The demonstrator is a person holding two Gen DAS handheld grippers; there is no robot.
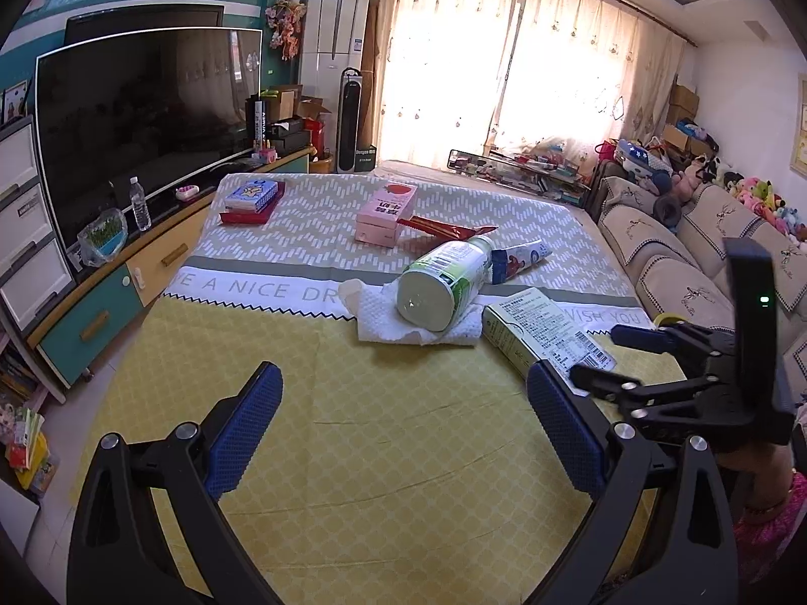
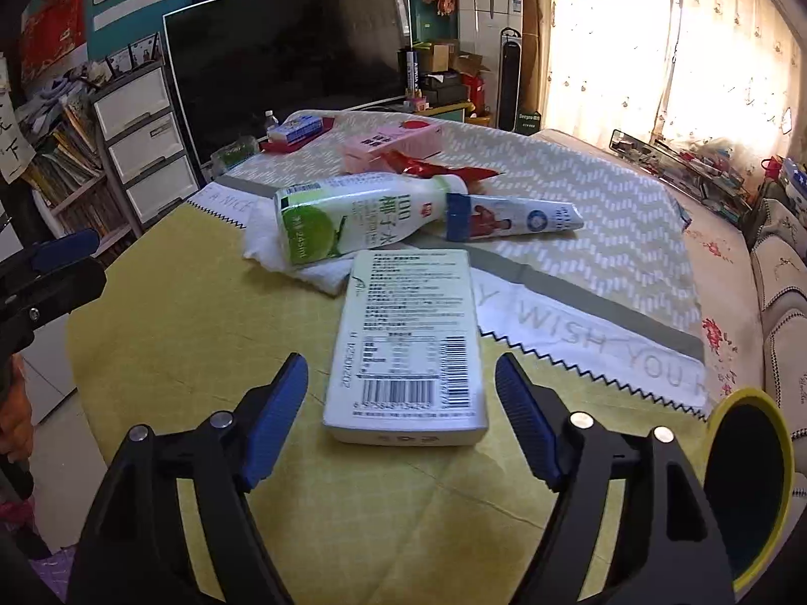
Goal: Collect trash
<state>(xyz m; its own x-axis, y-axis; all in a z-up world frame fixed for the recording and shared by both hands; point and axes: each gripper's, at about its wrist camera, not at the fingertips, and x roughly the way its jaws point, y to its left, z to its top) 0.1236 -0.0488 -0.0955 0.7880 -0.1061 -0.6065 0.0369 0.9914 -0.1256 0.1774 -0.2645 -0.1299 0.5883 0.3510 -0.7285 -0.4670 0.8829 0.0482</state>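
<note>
A flat white-green box [image 2: 408,343] with barcodes lies on the yellow cloth, between and just beyond the open fingers of my right gripper [image 2: 401,393]; it also shows in the left wrist view [image 1: 544,335]. Behind it a green-white bottle [image 2: 353,219] lies on its side on a white paper towel [image 1: 403,320]. A blue-white tube [image 2: 509,219], a red wrapper [image 2: 439,169] and a pink carton [image 1: 386,212] lie farther back. My left gripper [image 1: 403,403] is open and empty over bare yellow cloth. The right gripper also shows in the left wrist view [image 1: 605,358].
A blue box on a red book [image 1: 252,199] lies at the far left of the table. A yellow-rimmed black bin [image 2: 746,484] sits at the right. A TV [image 1: 146,121] and cabinet stand left, a sofa [image 1: 671,252] right.
</note>
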